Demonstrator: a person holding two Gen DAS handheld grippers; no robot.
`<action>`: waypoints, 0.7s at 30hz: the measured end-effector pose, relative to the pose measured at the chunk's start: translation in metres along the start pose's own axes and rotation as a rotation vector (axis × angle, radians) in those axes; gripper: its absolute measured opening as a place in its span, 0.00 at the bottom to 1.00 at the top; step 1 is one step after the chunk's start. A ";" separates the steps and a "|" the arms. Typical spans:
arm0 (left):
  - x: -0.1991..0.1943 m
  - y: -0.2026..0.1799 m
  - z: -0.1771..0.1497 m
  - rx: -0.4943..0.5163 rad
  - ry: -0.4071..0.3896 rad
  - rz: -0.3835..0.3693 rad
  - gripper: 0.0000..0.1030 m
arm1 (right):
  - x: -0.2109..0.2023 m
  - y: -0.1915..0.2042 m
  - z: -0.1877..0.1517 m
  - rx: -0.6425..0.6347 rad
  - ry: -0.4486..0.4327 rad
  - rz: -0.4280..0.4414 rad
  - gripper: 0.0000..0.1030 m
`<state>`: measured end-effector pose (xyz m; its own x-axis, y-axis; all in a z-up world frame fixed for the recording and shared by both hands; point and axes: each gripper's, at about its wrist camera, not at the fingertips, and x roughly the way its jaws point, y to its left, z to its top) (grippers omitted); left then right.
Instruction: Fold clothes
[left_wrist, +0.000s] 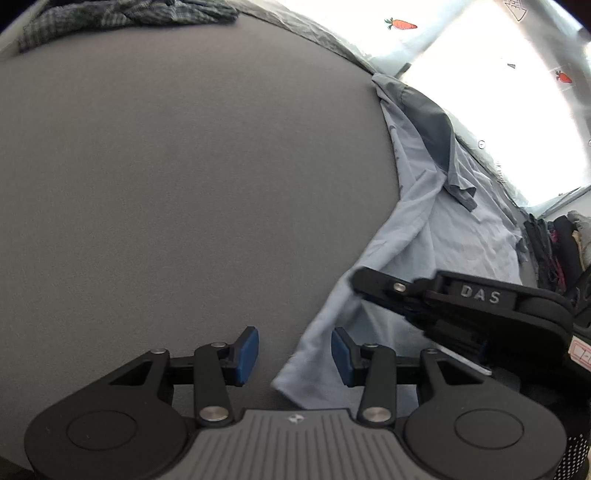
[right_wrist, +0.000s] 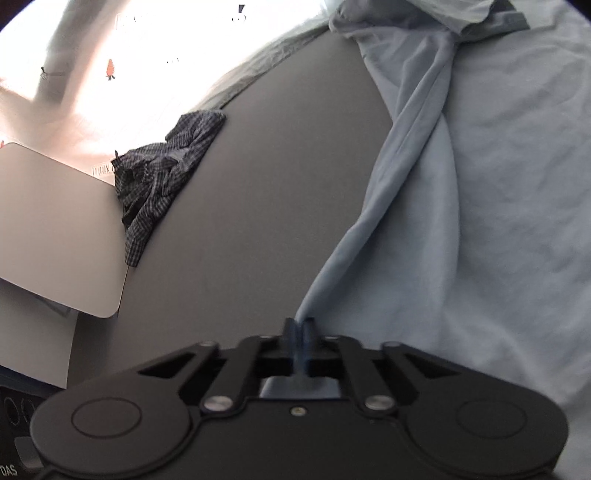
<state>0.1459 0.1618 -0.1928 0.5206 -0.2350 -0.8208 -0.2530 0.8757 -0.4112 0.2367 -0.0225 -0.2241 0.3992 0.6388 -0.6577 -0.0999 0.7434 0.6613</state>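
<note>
Two tools work a light-blue shirt (right_wrist: 480, 184) spread on the grey worktop (left_wrist: 184, 184): right tool (right_wrist: 299, 328) clamped on its drawn-out edge, left tool (left_wrist: 294, 350) parted astride the hem; next, likely a fold across.

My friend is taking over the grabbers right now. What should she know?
Right gripper: shut on a pinched edge of the light blue shirt.
Left gripper: open, holding nothing, over the grey table beside the shirt's edge.
The shirt lies spread out and rumpled. A plaid garment sits crumpled at the table's far edge.
Done: no fold visible yet. Left: fold both.
</note>
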 end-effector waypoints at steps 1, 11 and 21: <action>-0.005 0.001 0.001 0.003 -0.017 0.005 0.44 | -0.003 -0.003 -0.001 0.005 -0.006 0.017 0.01; -0.022 -0.020 0.015 -0.017 -0.159 0.037 0.49 | -0.067 -0.037 0.002 0.000 -0.043 0.167 0.01; 0.030 -0.102 -0.016 0.062 -0.056 -0.020 0.49 | -0.140 -0.113 0.010 0.048 -0.077 0.149 0.01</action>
<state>0.1744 0.0590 -0.1823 0.5700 -0.2300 -0.7888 -0.1926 0.8959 -0.4004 0.2012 -0.1982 -0.2033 0.4517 0.7231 -0.5226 -0.1201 0.6297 0.7675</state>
